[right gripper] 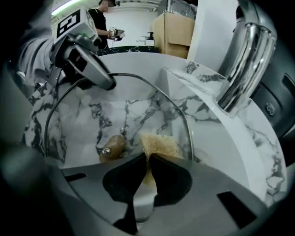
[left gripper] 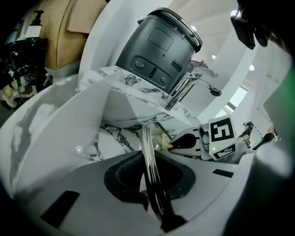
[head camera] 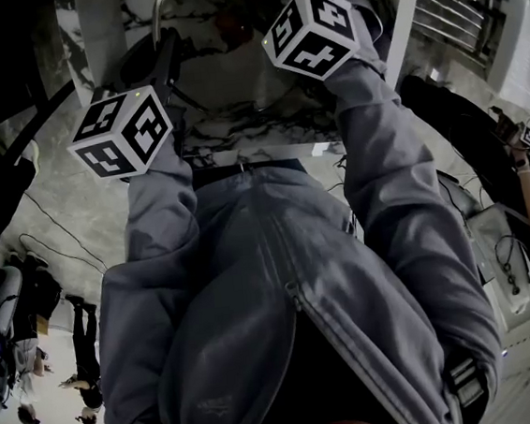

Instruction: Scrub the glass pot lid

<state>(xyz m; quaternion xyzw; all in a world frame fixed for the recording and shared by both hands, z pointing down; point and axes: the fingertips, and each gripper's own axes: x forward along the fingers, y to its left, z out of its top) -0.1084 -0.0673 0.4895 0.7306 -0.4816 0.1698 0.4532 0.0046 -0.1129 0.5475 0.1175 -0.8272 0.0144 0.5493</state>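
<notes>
The glass pot lid [right gripper: 83, 124] stands on edge inside the marble sink, its wooden knob [right gripper: 112, 146] facing the right gripper view. My left gripper [left gripper: 150, 173] is shut on the lid's rim [left gripper: 148, 147], which shows edge-on between its jaws. In the right gripper view the left gripper [right gripper: 87, 69] holds the rim at the upper left. My right gripper [right gripper: 148, 161] is shut on a yellow sponge [right gripper: 159, 145], which lies against the glass close to the knob. In the left gripper view the sponge [left gripper: 163, 143] and the right gripper [left gripper: 186, 140] sit just behind the lid.
A chrome faucet [right gripper: 244, 64] hangs over the sink's back edge [left gripper: 133, 85], with a dark grey appliance [left gripper: 159, 50] behind it. The white marble sink walls [right gripper: 221, 133] close in around both grippers. A cardboard box [right gripper: 173, 30] and a person [right gripper: 99, 20] are far behind.
</notes>
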